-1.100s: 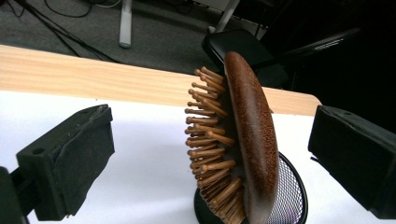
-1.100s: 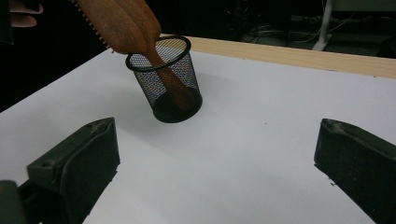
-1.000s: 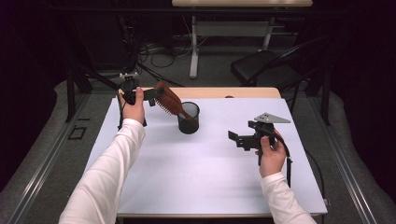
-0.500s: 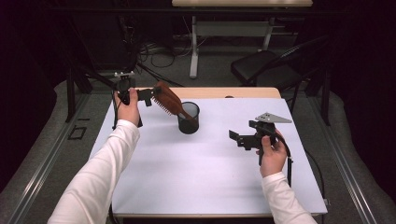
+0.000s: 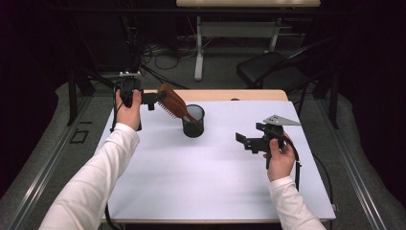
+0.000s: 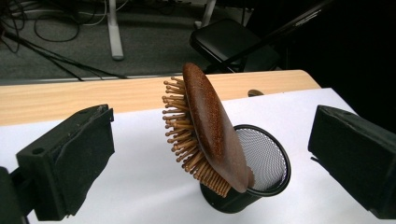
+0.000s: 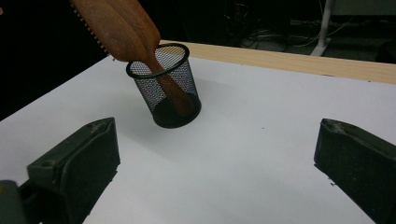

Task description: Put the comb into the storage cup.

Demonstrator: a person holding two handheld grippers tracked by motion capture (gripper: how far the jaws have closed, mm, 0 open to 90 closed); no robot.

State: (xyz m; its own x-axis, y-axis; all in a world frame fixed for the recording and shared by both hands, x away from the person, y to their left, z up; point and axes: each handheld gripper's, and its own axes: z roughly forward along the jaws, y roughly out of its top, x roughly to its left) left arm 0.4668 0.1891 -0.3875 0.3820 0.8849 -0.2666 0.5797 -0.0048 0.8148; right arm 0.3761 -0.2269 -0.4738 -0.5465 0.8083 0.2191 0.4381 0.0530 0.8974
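I see the wooden hairbrush [image 5: 173,102] standing handle-down in the black mesh cup [image 5: 193,121] near the worktop's [image 5: 215,182] far edge, its head leaning left over the rim. My left gripper [image 5: 152,98] sits just beside the head, jaws wide. My right gripper [image 5: 242,139] hovers well apart, jaws wide too.

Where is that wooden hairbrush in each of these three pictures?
High view: the hairbrush leans up and left out of the mesh cup, upper middle.
Left gripper view: centre of the picture, bristles facing left, handle end down in the cup.
Right gripper view: top left, cut off by the upper edge, handle showing through the mesh.
Shared landmark: the black mesh cup on the white table.
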